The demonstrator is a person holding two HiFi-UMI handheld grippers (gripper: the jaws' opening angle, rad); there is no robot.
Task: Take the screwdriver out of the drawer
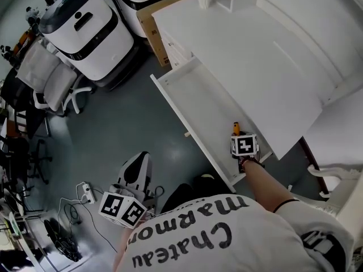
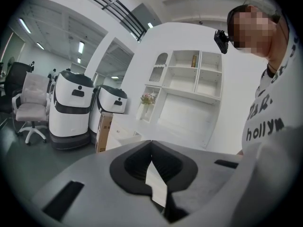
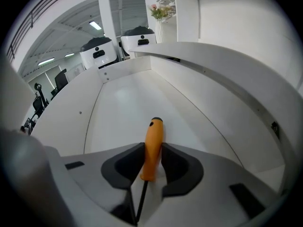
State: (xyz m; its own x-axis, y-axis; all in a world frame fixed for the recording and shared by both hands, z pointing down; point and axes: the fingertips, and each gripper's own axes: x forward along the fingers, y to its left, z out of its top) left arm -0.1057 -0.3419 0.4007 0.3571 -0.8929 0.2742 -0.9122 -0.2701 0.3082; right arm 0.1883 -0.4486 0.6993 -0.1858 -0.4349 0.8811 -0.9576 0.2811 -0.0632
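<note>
An orange-handled screwdriver (image 1: 236, 128) lies on the floor of the open white drawer (image 1: 170, 95), near its right-hand end in the head view. My right gripper (image 1: 237, 136) reaches steeply down into the drawer. In the right gripper view the dark pads (image 3: 174, 162) press on both sides of the orange handle (image 3: 152, 145), and the thin black shaft runs back between the jaws. My right gripper (image 3: 152, 163) is shut on the screwdriver, which rests on the drawer floor (image 3: 123, 103). My left gripper (image 1: 140, 158) hangs low at the person's left, over the grey floor. Its jaws (image 2: 151, 143) meet at the tips, holding nothing.
The drawer sticks out from a white desk (image 1: 255, 55). Two white mobile robots (image 1: 85, 27) and a cardboard box (image 1: 150, 27) stand beyond its far end. A white office chair (image 1: 51, 84) is at the left. A power strip with cables (image 1: 85, 194) lies on the floor.
</note>
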